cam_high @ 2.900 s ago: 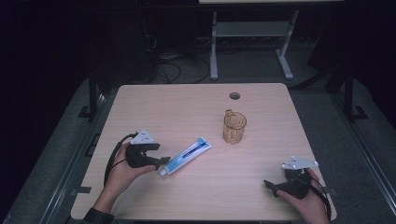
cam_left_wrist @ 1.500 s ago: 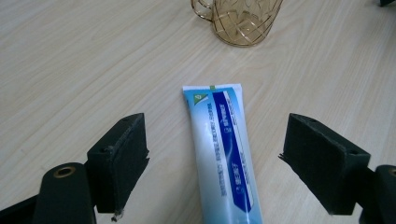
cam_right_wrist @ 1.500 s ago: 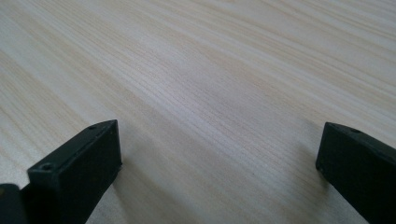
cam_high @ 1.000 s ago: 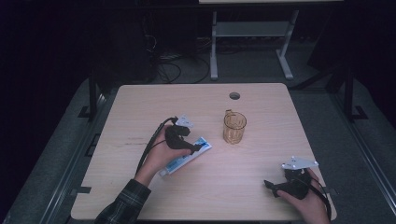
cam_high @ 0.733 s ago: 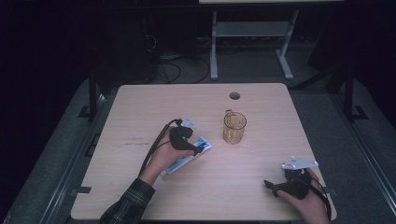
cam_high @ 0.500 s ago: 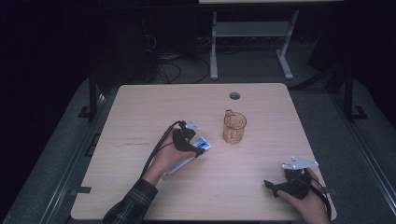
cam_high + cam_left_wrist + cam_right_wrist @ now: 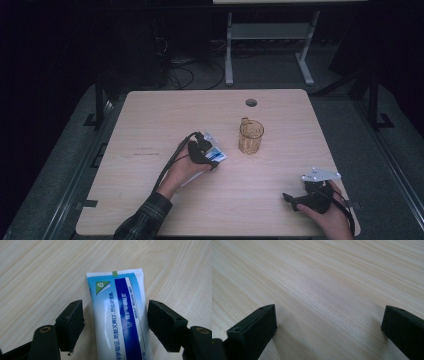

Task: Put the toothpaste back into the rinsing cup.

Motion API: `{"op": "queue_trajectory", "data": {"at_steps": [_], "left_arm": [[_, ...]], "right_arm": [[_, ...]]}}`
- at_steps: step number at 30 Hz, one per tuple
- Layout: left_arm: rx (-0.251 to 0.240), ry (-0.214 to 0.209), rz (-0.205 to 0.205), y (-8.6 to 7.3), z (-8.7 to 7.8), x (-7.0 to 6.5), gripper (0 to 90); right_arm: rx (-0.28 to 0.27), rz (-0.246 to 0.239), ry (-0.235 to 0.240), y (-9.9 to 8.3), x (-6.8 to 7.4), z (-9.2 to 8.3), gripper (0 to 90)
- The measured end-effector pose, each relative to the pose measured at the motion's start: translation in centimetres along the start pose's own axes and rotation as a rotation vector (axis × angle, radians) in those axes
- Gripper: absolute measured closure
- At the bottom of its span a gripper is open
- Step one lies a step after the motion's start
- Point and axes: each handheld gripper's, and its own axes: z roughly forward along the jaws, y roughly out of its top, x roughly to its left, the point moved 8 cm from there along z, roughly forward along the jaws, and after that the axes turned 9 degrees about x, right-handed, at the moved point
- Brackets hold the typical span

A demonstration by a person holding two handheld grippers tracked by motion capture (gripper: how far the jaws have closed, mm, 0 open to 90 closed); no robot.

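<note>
Toothpaste tube (image 7: 120,317) between open left tool (image 7: 116,325)

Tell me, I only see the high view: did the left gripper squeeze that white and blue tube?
Observer: No. In the left gripper view, the left gripper is open, with one jaw on each side of the white and blue toothpaste tube.
Operator: Which end is sticking out?
Observer: The flat crimped end, with a green triangle printed on it.
Operator: What about the other gripper?
Observer: The right gripper is open wide, with just the light wooden table between its jaws.
</note>
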Motion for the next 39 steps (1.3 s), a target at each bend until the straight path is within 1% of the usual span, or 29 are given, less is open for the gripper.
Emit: {"op": "queue_trajectory", "data": {"at_steps": [2, 4, 7, 10, 15, 16, 20, 21, 24, 26, 27, 29, 31, 33, 34, 35, 36, 38, 39], "left_arm": [[-0.001, 0.002, 0.002, 0.0, 0.0, 0.0, 32.9], [-0.005, -0.010, -0.004, 0.0, -0.1, -0.1, 35.8], [-0.007, -0.012, 0.000, -0.1, -0.1, -0.1, 39.7], [0.000, -0.011, -0.010, -0.1, -0.2, -0.1, 41.3], [0.007, -0.015, -0.004, -0.1, -0.3, -0.2, 47.2], [0.008, -0.013, -0.005, -0.1, -0.3, -0.2, 47.2], [0.016, -0.013, -0.009, -0.1, -0.4, -0.2, 52.0], [0.024, -0.019, -0.011, -0.1, -0.4, -0.2, 54.0], [0.028, -0.031, -0.016, -0.1, -0.5, -0.2, 56.4], [0.031, -0.044, -0.024, -0.1, -0.6, -0.2, 60.2], [0.034, -0.053, -0.021, -0.1, -0.7, -0.2, 63.7], [0.032, -0.059, -0.027, -0.1, -0.8, -0.2, 66.6], [0.030, -0.059, -0.028, -0.1, -0.9, -0.2, 68.0], [0.027, -0.050, -0.018, -0.1, -1.0, -0.2, 70.2], [0.030, -0.058, -0.022, -0.1, -1.1, -0.2, 71.2], [0.024, -0.055, -0.024, -0.1, -1.2, -0.2, 73.2], [0.018, -0.053, -0.024, 0.0, -1.3, -0.2, 73.2], [0.021, -0.061, -0.030, -0.1, -1.4, -0.2, 73.7], [0.016, -0.055, -0.028, -0.1, -1.3, -0.1, 73.8]], "right_arm": [[0.000, 0.000, 0.000, 0.0, 0.0, 0.0, 0.0], [0.000, 0.000, 0.000, 0.0, 0.0, 0.0, 0.0], [0.000, 0.000, 0.000, 0.0, 0.0, 0.0, 0.0], [0.000, 0.000, 0.000, 0.0, 0.0, 0.0, 0.0], [0.000, 0.000, 0.000, 0.0, 0.0, 0.0, 0.0], [0.000, 0.000, 0.000, 0.0, 0.0, 0.0, 0.0], [0.000, -0.001, 0.000, 0.0, 0.0, 0.0, 0.0], [0.000, 0.000, 0.000, 0.0, 0.0, 0.0, 0.0], [0.000, 0.000, 0.000, 0.0, 0.0, 0.0, 0.0], [0.000, 0.000, 0.000, 0.0, 0.0, 0.0, 0.0], [0.000, 0.000, 0.000, 0.0, 0.0, 0.0, 0.0], [0.000, 0.000, 0.000, 0.0, 0.0, 0.0, 0.0], [0.000, 0.000, 0.000, 0.0, 0.0, 0.0, 0.0], [0.000, 0.000, 0.000, 0.0, 0.0, 0.0, 0.0], [0.000, 0.000, 0.000, 0.0, 0.0, 0.0, 0.0], [0.000, 0.000, 0.000, 0.0, 0.0, 0.0, 0.0], [0.000, 0.000, 0.000, 0.0, 0.0, 0.0, 0.0], [0.000, -0.001, 0.000, 0.0, 0.0, 0.0, 0.0], [0.000, 0.000, 0.000, 0.0, 0.0, 0.0, 0.0]]}}
